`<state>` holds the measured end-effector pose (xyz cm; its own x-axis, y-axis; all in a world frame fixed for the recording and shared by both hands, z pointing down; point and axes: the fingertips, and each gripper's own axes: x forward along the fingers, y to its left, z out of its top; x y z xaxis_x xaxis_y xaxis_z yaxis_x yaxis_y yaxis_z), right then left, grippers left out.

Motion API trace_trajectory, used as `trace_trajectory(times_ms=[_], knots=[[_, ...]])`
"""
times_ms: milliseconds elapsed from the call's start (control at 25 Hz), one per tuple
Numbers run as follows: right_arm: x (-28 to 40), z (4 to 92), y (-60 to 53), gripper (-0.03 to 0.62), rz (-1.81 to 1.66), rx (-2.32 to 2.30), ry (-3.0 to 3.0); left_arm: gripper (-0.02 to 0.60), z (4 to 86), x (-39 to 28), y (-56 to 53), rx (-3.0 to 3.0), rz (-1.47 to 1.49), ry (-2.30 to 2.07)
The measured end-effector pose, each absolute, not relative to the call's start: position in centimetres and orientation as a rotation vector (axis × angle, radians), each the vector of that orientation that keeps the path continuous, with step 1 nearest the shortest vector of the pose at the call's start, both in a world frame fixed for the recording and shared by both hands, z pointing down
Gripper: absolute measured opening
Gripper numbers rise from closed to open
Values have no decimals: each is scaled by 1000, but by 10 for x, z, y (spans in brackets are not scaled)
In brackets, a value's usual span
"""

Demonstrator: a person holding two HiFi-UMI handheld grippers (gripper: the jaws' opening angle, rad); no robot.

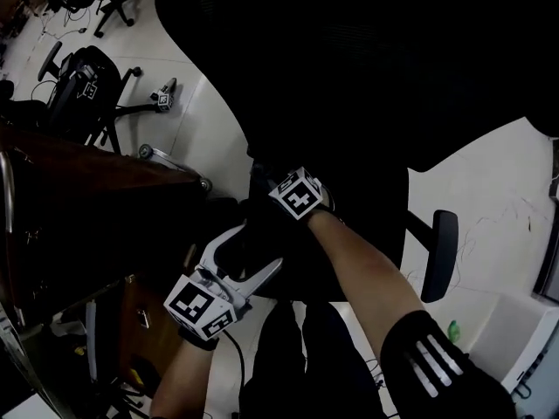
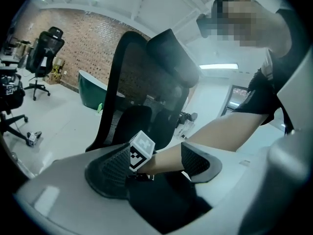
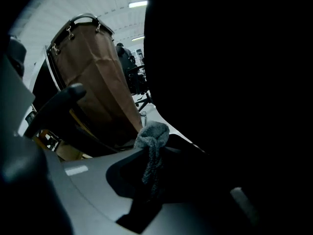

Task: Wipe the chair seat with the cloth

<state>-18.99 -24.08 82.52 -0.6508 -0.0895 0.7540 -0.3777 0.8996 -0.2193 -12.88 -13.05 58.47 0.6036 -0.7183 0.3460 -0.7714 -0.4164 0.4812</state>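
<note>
The black office chair (image 1: 367, 129) fills the middle of the head view, and its seat (image 1: 362, 216) is too dark to show detail. My right gripper (image 3: 151, 166) is shut on a bunched grey cloth (image 3: 152, 138) right down at the dark seat. In the head view only its marker cube (image 1: 298, 194) shows; the jaws and cloth are lost in the dark. My left gripper (image 1: 255, 250) is just left of it at the seat's edge, open with nothing held. In the left gripper view, the left gripper (image 2: 156, 173) frames the right cube (image 2: 142, 151), my forearm and the backrest (image 2: 129, 82).
A brown wooden desk (image 1: 96, 177) stands close on the left of the chair. The chair's armrest (image 1: 442, 253) sticks out on the right over the white floor (image 1: 489, 199). More black office chairs (image 1: 83, 81) stand farther left, and a small device (image 1: 164, 94) lies on the floor.
</note>
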Motion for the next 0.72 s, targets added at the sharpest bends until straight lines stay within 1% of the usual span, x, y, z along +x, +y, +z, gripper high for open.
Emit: trace_trajectory(times_ms=[200,360,520,720], knots=[[-197,865,-246,51,383,296,-2209,353,603,-124,-128,2207,111,-1148],[-168,879,-251,51,369,294,-2181,353,608,-113,-130,2204,116,-1132],[-106,891,-262,51,371,355,-2102,353,607,-102,-131,2215,133,-1100],[19,902,-279,51,435,522,-1934,353,600,-82,-134,2243,128,-1058]])
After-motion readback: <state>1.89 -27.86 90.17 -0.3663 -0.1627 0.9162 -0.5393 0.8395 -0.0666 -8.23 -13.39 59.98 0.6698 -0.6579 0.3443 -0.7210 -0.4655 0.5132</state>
